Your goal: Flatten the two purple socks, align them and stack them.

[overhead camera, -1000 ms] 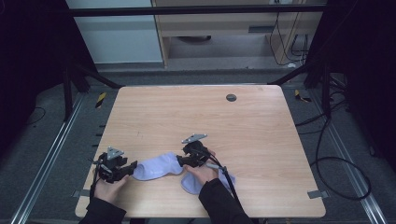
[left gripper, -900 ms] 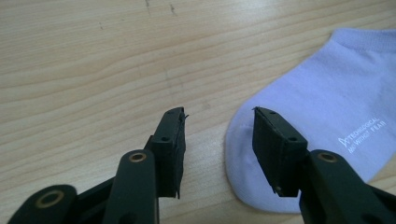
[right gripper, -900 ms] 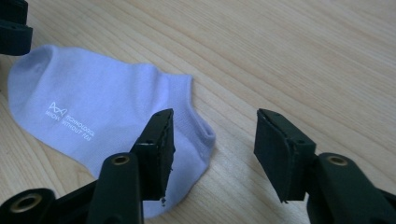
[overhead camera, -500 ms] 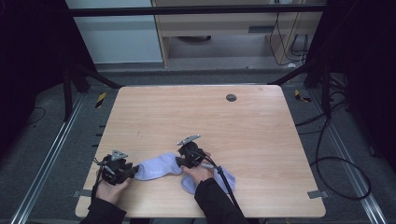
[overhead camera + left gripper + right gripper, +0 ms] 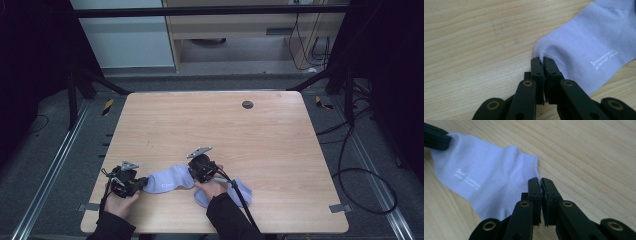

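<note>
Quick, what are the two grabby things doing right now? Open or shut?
Left gripper: jaws have just closed, pinching one end of the pale sock.
Right gripper: jaws have just closed, pinching the other end of the same sock.

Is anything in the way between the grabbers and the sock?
No, nothing visible. Both already pinch the sock: the left gripper has just closed on one end, and the right gripper has just closed on the other end's edge. A second sock lies beside the right hand.

table (image 5: 280, 150): wood | on it: two pale socks (image 5: 170, 179), near front edge
</note>
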### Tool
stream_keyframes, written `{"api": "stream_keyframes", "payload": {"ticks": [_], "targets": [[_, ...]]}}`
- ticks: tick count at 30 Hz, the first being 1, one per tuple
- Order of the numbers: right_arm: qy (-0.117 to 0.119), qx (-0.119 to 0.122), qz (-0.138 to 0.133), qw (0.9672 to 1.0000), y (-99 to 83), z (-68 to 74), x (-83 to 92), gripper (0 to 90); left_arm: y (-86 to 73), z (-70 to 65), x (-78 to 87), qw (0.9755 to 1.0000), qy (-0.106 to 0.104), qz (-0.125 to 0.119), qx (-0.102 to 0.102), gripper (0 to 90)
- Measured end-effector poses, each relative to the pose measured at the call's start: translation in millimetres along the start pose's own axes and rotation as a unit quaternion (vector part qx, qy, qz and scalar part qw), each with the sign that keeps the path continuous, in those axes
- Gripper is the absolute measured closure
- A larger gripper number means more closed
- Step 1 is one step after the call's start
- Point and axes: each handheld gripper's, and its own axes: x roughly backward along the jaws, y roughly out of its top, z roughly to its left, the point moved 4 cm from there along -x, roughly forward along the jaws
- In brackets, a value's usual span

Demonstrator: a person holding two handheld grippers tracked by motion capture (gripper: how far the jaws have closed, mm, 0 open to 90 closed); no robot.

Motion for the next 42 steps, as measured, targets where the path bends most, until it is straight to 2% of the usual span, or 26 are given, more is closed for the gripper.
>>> {"api": "stream_keyframes", "payload": {"ticks": [6,11,18,25,31,40,42], "targets": [[0.013,0.002,-0.023,0.9996,7.1,-0.4,24.5,86.9,8.7,-6.3,12.0,0.9995,-0.017,-0.026,-0.006,87.0],[0.020,0.003,-0.030,0.9993,10.5,-4.0,46.6,86.9,17.2,-14.5,22.5,0.9985,-0.033,-0.043,-0.011,87.0],[0.015,0.011,-0.030,0.9994,6.6,-13.3,73.8,87.0,27.0,-36.1,30.3,0.9965,-0.055,-0.057,-0.025,87.0],[0.008,0.006,-0.032,0.9994,-6.0,-25.4,98.2,87.0,34.2,-65.3,34.7,0.9941,-0.073,-0.061,-0.051,87.0],[-0.001,0.002,-0.033,0.9994,-20.2,-35.4,118.2,86.9,37.5,-86.5,29.8,0.9924,-0.087,-0.056,-0.067,87.0],[-0.012,-0.019,-0.037,0.9991,-51.7,-51.9,142.7,86.9,44.0,-128.1,20.1,0.9878,-0.109,-0.042,-0.103,87.1],[-0.013,-0.025,-0.039,0.9988,-59.6,-55.7,148.2,86.9,43.7,-133.0,19.3,0.9870,-0.113,-0.040,-0.107,87.1]]}}
